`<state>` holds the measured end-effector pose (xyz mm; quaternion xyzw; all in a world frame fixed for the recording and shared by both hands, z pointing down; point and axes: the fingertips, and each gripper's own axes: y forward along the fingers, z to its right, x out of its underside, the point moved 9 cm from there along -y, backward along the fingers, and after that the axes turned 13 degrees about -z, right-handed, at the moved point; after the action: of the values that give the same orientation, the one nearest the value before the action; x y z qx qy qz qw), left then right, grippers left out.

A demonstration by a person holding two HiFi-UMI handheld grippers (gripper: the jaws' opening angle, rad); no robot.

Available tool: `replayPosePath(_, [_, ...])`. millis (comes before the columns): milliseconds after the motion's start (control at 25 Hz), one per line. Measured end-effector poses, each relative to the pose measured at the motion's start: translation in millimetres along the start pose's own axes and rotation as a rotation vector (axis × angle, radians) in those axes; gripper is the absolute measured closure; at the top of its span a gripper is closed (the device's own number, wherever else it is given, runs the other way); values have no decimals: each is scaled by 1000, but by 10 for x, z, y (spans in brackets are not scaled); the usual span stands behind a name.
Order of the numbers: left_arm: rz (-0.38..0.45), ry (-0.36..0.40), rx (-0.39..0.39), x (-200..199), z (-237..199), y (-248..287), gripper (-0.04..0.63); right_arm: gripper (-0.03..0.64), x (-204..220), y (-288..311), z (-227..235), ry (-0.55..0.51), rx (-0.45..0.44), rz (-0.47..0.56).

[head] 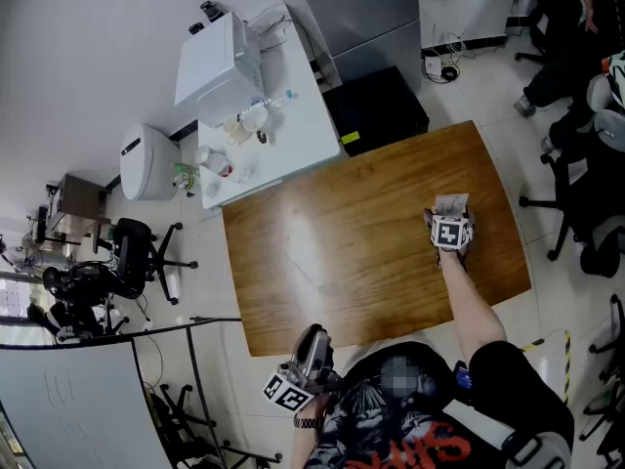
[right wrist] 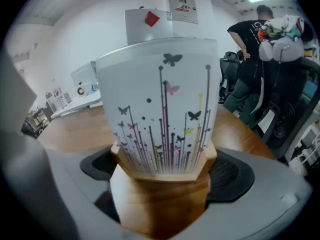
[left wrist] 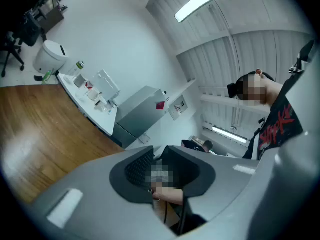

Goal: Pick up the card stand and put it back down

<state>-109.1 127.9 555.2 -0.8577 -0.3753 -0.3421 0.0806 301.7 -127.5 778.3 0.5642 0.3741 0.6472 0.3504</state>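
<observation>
Right tool (right wrist: 165, 170) closed on the card stand (right wrist: 161, 104), both dark pads pressed against the sides of its wooden foot (right wrist: 127, 160), with the white card of butterflies and stems upright above the grip. Held over the far right part of the desk (head: 342, 252), well in from every edge. Resting on the desk or hanging just above it: not possible to tell, with only glossy wood visible below the foot between the jaws. Left tool (left wrist: 161, 171) open and empty, jaws a little apart with nothing between them, held off the near edge of the desk and playing no part in the job. Probably the lift or the set-down stage. Main risk: a tilt. Gripped low, on a narrow foot with angled faces, under a tall card; easy to twist in the pads with any roll of the wrist, and likely to topple onto the desk if let go before sitting flat. Second risk: opening too high above the desk, hence a drop, a bounce on hard slick wood, perhaps a slide. Also possible: catching the foot with one pad while backing off and knocking the stand over. Best lowered level and released only once flat on the desk.
</observation>
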Motion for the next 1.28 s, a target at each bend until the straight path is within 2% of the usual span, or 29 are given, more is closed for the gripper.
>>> replayPosePath(160, [-11,21,-26,-6,-21,-19,532,72,209,-589,-136,-12,-2,105])
replayPosePath(440, [-165,115,-121,-105,-250,238,531,71,759,-2267,-175,-15,-35,243])
replayPosePath(520, [-175,123,-95,-183,-248,369,498,71,843,-2570,-152,-23,-38,278])
replayPosePath(640, [-176,171,-16,-243,-187,533,496,71,899,-2928,-145,-23,-30,310])
replayPosePath(800, [-187,219,54,-242,-115,669,502,72,931,-3142,-156,4,-13,344])
replayPosePath(960, [-273,310,36,-242,-44,713,499,72,955,-3203,-201,55,-22,363])
replayPosePath(1120, [-297,367,40,-219,-2,688,492,72,976,-3238,-264,53,-38,354])
replayPosePath(1200, [-310,391,36,-198,8,679,452,72,973,-3247,-297,40,-49,350])
replayPosePath(1280, [-301,389,28,-191,3,659,449,72,950,-3241,-360,7,-70,347])
